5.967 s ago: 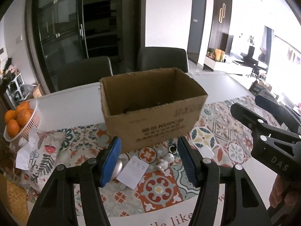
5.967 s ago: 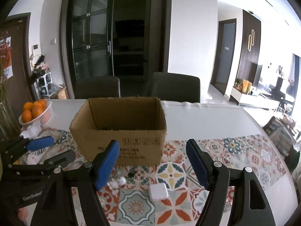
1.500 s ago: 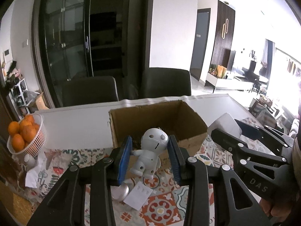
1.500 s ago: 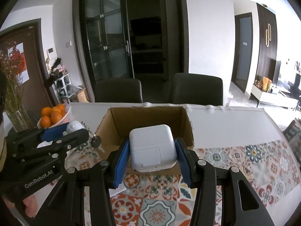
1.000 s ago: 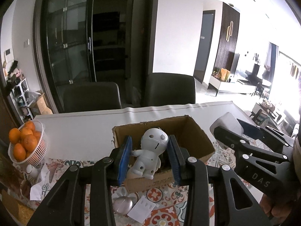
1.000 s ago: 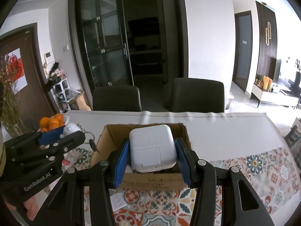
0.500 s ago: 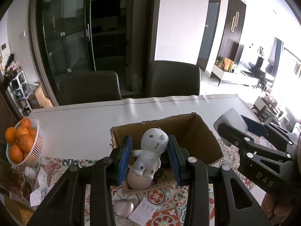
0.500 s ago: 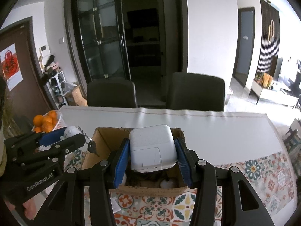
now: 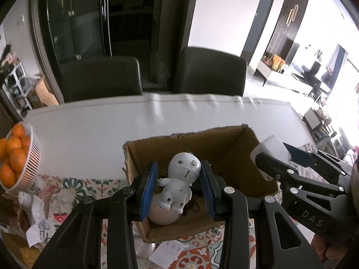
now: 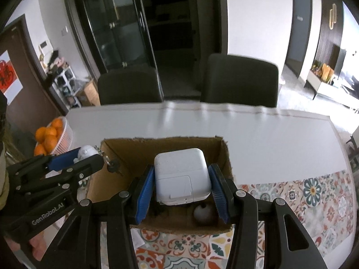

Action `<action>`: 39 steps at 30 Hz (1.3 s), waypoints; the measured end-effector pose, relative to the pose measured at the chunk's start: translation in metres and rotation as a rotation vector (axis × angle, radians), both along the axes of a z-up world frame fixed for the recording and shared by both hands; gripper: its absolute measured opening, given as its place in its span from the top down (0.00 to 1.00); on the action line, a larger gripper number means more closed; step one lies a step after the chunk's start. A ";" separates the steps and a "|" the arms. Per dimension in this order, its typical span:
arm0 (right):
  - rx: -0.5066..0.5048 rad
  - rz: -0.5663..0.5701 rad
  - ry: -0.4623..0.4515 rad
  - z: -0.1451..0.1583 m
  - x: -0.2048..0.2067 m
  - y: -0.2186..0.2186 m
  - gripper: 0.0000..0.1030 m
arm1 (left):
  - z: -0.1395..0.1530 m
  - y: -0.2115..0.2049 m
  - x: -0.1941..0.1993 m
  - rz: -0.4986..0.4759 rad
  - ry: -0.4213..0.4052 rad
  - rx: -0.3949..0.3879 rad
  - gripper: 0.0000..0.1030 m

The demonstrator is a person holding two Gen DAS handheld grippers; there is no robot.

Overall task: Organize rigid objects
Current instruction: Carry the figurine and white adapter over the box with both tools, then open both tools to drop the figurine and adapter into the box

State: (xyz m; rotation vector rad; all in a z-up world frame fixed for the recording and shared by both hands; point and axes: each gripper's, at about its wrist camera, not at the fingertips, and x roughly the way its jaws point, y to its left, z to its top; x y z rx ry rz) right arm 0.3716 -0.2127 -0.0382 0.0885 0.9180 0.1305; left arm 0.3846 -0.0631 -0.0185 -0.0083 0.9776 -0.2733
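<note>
Landmark: cardboard box (image 9: 224, 154), open top, on the desk (image 9: 89, 130).

Left gripper (image 9: 179, 190): fingers clenched on the white robot figurine (image 9: 179, 179), held upright, head toward the box's far wall, pads on its two sides. It hangs over the box's near-left part, above a round pinkish thing (image 9: 162, 216) on the box floor.

Right gripper (image 10: 182, 190): fingers grasping the white charger block (image 10: 182, 177) flat-on at its two sides. Block sits over the box's near-right part; a pale ball (image 10: 203, 213) lies under it.

Judgement: both loads are inside the rim line; the drop is straight down. Room is tight sideways between the grippers, freer toward the far wall. A key (image 10: 112, 168) dangles by the box's left wall.

Beyond the box: bare desk.
</note>
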 end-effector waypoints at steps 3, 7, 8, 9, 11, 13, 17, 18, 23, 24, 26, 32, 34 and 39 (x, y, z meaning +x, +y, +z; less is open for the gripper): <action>-0.010 0.027 0.056 -0.013 0.009 0.004 0.52 | -0.012 0.001 0.006 -0.002 0.033 0.003 0.63; -0.015 0.049 0.122 -0.030 0.020 0.005 0.52 | -0.028 0.002 0.013 -0.008 0.084 -0.001 0.63; -0.016 0.054 0.138 -0.034 0.022 0.005 0.52 | -0.031 0.002 0.014 -0.011 0.094 0.001 0.63; -0.017 0.057 0.149 -0.038 0.024 0.005 0.52 | -0.035 0.002 0.015 -0.014 0.103 0.002 0.63; -0.020 0.059 0.167 -0.045 0.026 0.006 0.52 | -0.041 0.002 0.017 -0.019 0.120 0.008 0.63; -0.019 0.063 0.186 -0.052 0.027 0.006 0.52 | -0.047 0.001 0.019 -0.025 0.138 0.010 0.63; -0.015 0.062 0.211 -0.061 0.028 0.005 0.52 | -0.057 0.001 0.020 -0.033 0.159 0.016 0.63; -0.017 0.063 0.216 -0.063 0.028 0.005 0.52 | -0.059 0.001 0.019 -0.035 0.166 0.015 0.63; -0.023 0.064 0.239 -0.074 0.027 0.006 0.52 | -0.070 0.001 0.017 -0.034 0.189 0.011 0.63; -0.023 0.066 0.243 -0.076 0.027 0.006 0.52 | -0.072 0.001 0.016 -0.036 0.198 0.008 0.63; -0.019 0.069 0.247 -0.080 0.026 0.006 0.52 | -0.076 -0.001 0.016 -0.036 0.213 0.011 0.63; -0.019 0.055 0.240 -0.084 0.024 0.002 0.51 | -0.071 -0.003 0.010 -0.023 0.183 0.039 0.52; -0.022 0.044 0.227 -0.080 0.021 0.001 0.50 | -0.067 -0.002 0.006 -0.019 0.171 0.044 0.50; -0.052 0.027 0.149 -0.062 0.006 0.004 0.48 | -0.053 0.003 -0.008 -0.001 0.119 0.051 0.45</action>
